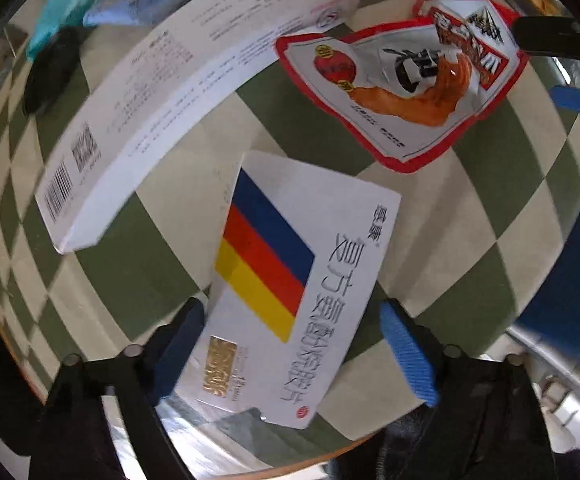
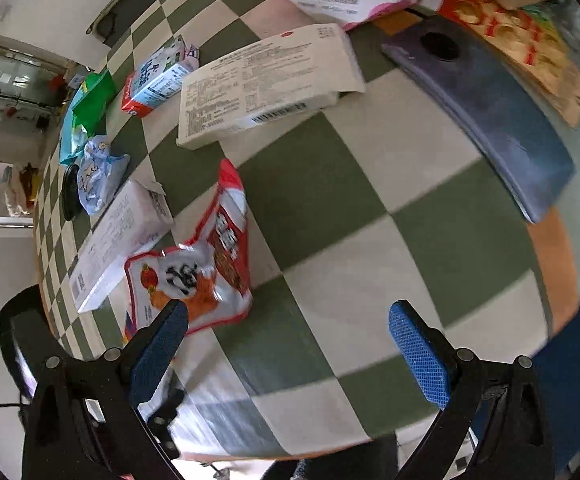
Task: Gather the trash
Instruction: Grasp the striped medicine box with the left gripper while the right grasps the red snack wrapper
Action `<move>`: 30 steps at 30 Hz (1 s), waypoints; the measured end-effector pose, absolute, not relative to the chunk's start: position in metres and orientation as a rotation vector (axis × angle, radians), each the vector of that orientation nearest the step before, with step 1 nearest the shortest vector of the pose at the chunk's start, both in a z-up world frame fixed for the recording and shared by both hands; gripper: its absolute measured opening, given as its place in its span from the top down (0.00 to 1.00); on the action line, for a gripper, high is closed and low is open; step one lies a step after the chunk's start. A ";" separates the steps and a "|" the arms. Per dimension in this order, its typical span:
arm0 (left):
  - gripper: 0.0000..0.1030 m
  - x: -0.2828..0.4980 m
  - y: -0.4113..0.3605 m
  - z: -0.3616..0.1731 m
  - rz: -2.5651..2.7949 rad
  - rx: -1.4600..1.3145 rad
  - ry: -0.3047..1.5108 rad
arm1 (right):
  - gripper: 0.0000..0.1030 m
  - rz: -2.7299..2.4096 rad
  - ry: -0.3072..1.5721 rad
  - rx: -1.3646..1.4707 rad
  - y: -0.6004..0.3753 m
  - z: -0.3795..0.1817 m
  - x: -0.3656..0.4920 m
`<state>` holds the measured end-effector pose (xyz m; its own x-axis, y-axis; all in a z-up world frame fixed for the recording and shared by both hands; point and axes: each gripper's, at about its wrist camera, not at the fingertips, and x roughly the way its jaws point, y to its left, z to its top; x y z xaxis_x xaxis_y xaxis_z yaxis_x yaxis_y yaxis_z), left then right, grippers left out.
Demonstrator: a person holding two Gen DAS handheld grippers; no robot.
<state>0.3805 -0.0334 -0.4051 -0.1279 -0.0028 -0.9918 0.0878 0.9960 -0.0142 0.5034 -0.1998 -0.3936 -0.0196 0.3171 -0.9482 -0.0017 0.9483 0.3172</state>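
White striped medicine box (image 1: 290,280) lies flat between the left gripper (image 1: 293,356) fingers, spread apart, not clamped. Close squarely across its narrow width. Right gripper (image 2: 290,356) fingers apart, empty; red snack wrapper (image 2: 194,276) by its left finger on checkered counter (image 2: 369,240).

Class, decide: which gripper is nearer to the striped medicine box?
Left. The left gripper straddles the striped medicine box, jaws open. The right gripper hovers open by the red snack packet.
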 end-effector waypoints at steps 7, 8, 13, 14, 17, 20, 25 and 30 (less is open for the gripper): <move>0.28 0.357 0.027 -0.401 0.297 -0.262 1.644 | 0.16 0.281 1.529 0.264 -0.170 -0.409 0.514; 0.28 0.353 0.032 -0.400 0.349 -0.277 1.622 | 0.19 0.293 1.513 0.252 -0.164 -0.409 0.513; 0.28 0.342 0.034 -0.398 0.439 -0.301 1.583 | 0.68 0.293 1.446 0.161 -0.138 -0.407 0.507; 0.28 0.340 0.033 -0.397 0.443 -0.298 1.579 | 0.75 0.290 1.437 0.155 -0.135 -0.407 0.505; 0.28 0.338 0.025 -0.391 0.446 -0.272 1.558 | 0.81 0.298 1.406 0.157 -0.129 -0.402 0.502; 0.28 0.336 0.020 -0.379 0.452 -0.253 1.525 | 0.85 0.316 1.375 0.171 -0.130 -0.391 0.497; 0.28 0.319 0.018 -0.348 0.466 -0.259 1.456 | 0.88 0.337 1.334 0.172 -0.136 -0.367 0.487; 0.28 0.304 0.023 -0.315 0.476 -0.261 1.384 | 0.90 0.353 1.303 0.172 -0.147 -0.345 0.467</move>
<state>0.3038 0.0225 -0.3147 0.1122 0.1695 -0.9791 -0.4688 0.8778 0.0982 0.4672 -0.1469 -0.3449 0.2210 0.3498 -0.9104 -0.1581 0.9340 0.3204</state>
